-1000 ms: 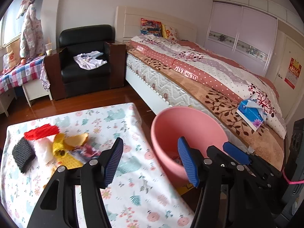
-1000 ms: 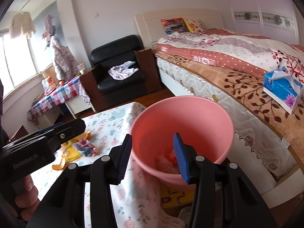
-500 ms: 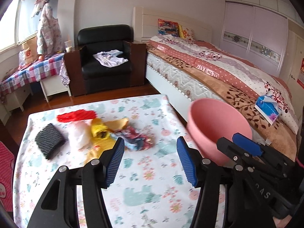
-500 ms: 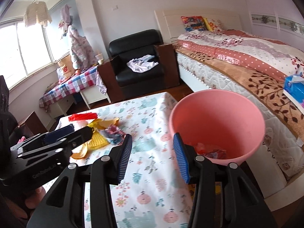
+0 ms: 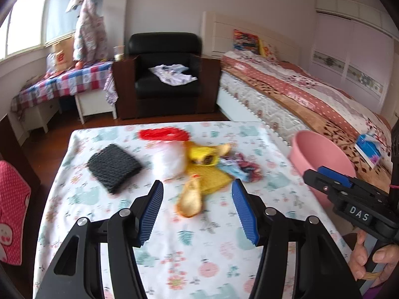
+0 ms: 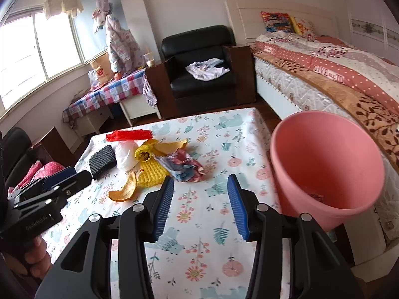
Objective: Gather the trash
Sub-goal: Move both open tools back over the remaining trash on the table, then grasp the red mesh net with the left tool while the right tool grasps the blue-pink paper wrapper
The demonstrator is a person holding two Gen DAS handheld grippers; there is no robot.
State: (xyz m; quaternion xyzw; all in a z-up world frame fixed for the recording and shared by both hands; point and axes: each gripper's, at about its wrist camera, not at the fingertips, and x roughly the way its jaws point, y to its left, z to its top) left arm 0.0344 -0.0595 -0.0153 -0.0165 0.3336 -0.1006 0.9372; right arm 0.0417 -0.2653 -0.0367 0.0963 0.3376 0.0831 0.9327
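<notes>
Trash pile point(image 6: 159, 164): peel, wrappers, yellow cloth, mid surface point(image 6: 199, 224) | pink bin point(image 6: 326, 164): just off surface's right edge, scraps inside | left gripper point(image 5: 197, 206): fingers apart, empty, over peel point(image 5: 190, 198) | right gripper point(image 6: 199, 201): fingers apart, empty, near wrappers | bed point(image 6: 336, 74): behind bin

Trash pile point(image 5: 194, 159) motion-blurred; pink bin's point(image 6: 326, 169) contents mostly hidden behind its wall.

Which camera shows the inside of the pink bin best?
The right wrist view: the pink bin faces the camera, open mouth and some trash at its bottom visible. The left wrist view shows only its rim and outer wall, partly behind the right hand-held gripper.
</notes>
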